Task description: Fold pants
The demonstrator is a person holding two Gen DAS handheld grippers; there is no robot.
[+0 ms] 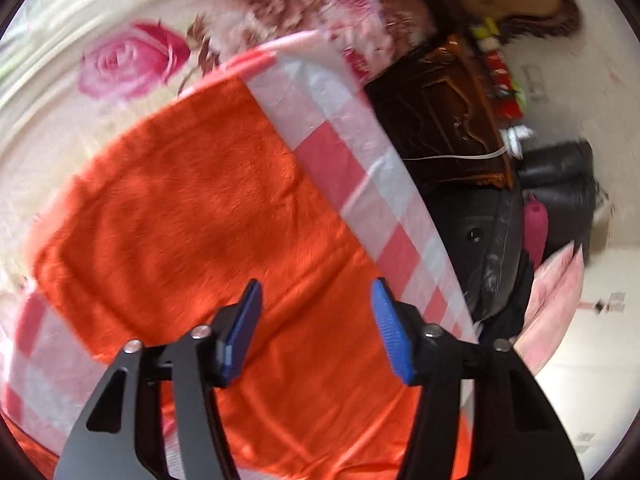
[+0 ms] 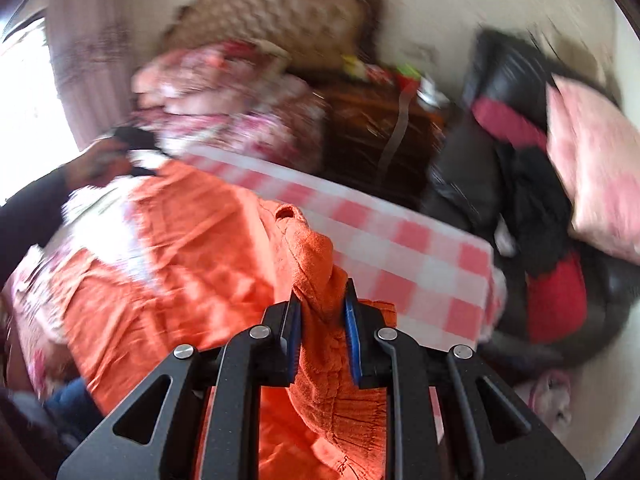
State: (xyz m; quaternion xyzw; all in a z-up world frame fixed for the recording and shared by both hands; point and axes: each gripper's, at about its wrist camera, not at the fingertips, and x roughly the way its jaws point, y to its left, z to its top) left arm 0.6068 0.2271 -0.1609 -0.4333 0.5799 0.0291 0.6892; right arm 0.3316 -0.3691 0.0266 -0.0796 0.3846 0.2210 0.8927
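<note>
Item: orange pants (image 1: pixel 192 216), soft fleece, light and floppy, spread on a pink checked cloth (image 1: pixel 340 168). My right gripper (image 2: pixel 322 320) is clamped on a bunched edge; my left gripper (image 1: pixel 316 324) hangs over the cloth, jaws apart and empty. I would grip hems or waistband. Nearby: flowered bedding (image 1: pixel 132 60), dark bags (image 2: pixel 516 152), none obstructing.

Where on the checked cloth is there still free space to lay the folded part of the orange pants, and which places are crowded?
Free: the checked cloth strip between the orange pants and the table's far edge. Crowded: beyond that edge, the dark clothes and pink cushion. The left gripper is open; the right gripper holds the pants.
</note>
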